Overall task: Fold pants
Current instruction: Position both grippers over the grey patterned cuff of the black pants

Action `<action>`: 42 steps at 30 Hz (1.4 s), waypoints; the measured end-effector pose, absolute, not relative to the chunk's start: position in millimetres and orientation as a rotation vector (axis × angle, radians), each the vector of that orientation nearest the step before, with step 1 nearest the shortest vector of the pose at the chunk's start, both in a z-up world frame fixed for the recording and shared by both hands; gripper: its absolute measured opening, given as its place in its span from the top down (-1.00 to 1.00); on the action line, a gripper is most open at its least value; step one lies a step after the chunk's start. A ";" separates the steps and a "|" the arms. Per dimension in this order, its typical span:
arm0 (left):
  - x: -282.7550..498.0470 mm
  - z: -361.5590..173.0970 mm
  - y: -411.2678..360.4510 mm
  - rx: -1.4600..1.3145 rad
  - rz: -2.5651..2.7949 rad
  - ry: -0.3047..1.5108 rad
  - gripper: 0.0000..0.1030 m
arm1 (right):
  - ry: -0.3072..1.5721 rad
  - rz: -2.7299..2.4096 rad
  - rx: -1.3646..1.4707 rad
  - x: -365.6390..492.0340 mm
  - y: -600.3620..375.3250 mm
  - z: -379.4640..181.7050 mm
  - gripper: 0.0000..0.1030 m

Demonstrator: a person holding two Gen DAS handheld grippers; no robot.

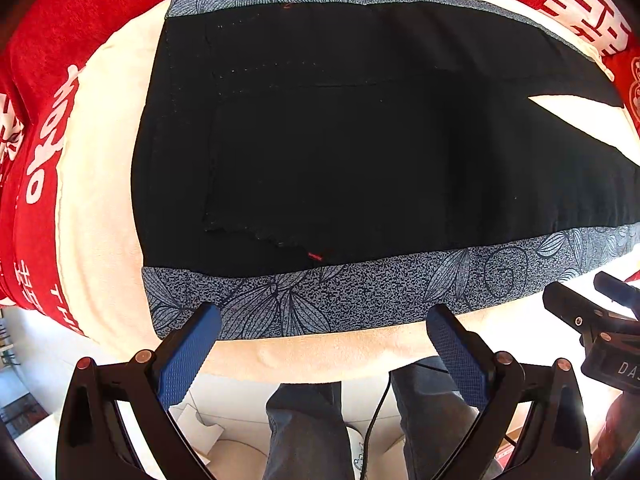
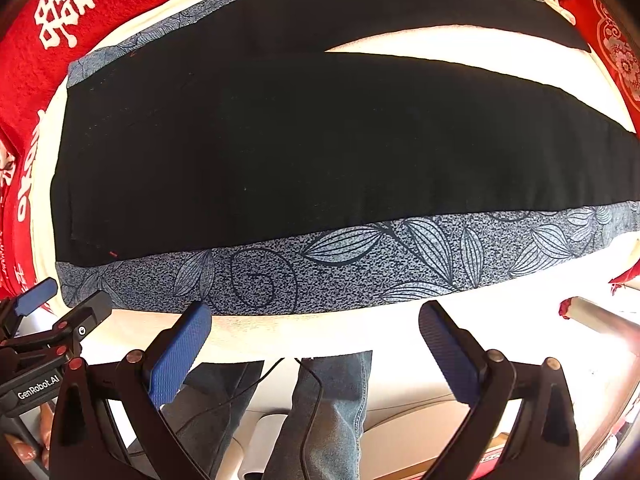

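Hovering wide apart and empty, both grippers [image 1: 322,320] [image 2: 314,316] sit just off the pants' [image 1: 340,152] near patterned edge; bare surface [image 1: 340,354] lies between.

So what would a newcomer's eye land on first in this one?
The black pants spread flat across the middle, with blue-grey leaf-printed side bands along the near and far edges. Around them, the cream cover and a bright red cloth with white lettering. In front, both blue-padded tongs, left and right, open at the near band.
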State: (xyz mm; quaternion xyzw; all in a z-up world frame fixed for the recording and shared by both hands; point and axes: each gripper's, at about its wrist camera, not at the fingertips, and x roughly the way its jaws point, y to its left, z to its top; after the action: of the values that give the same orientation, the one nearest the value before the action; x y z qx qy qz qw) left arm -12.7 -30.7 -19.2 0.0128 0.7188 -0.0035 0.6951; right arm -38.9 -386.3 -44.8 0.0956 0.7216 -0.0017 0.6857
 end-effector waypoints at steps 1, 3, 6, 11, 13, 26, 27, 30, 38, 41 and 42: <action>-12.4 -20.5 -31.8 0.031 -0.005 1.605 -1.00 | 1.617 -0.003 0.217 -38.8 -386.3 -44.8 -1.00; -14.1 -23.8 -34.9 0.035 -0.007 1.607 -1.00 | 1.618 -0.004 0.220 -37.8 -387.4 -44.8 -1.00; -15.5 -28.8 -39.5 0.040 -0.010 1.612 -1.00 | 1.617 -0.004 0.220 -37.6 -387.5 -45.2 -1.00; -15.1 -34.1 -45.9 0.065 0.006 1.617 -1.00 | 1.618 0.001 0.220 -36.8 -387.0 -45.5 -1.00; -12.2 -39.4 -48.2 0.074 0.016 1.646 -1.00 | 1.619 0.002 0.218 -35.2 -387.7 -45.4 -1.00; -1.5 -43.2 -52.4 0.089 0.019 1.623 -1.00 | 1.620 0.012 0.220 -26.1 -392.9 -41.1 -1.00; 0.1 -43.2 -53.0 0.092 0.020 1.622 -1.00 | 1.620 0.013 0.219 -25.4 -393.4 -40.7 -1.00; 4.4 -43.0 -57.1 0.095 0.021 1.612 -1.00 | 1.620 0.022 0.220 -24.5 -395.0 -40.1 -1.00; 6.7 -33.7 -58.4 0.044 0.082 1.576 -1.00 | 1.626 0.082 0.189 -16.4 -399.8 -35.1 -1.00; 1.6 -29.8 -58.9 0.016 0.126 1.562 -1.00 | 1.626 0.119 0.148 -9.7 -401.5 -31.4 -1.00; -0.7 -29.1 -59.1 0.008 0.139 1.558 -1.00 | 1.624 0.132 0.136 -8.3 -402.7 -30.0 -1.00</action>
State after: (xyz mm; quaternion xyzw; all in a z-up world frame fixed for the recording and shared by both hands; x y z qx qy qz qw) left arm -0.7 -59.1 -29.1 0.0038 0.7021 0.0625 0.7093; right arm -8.3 -402.7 -30.0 0.0607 0.7244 0.0587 0.6841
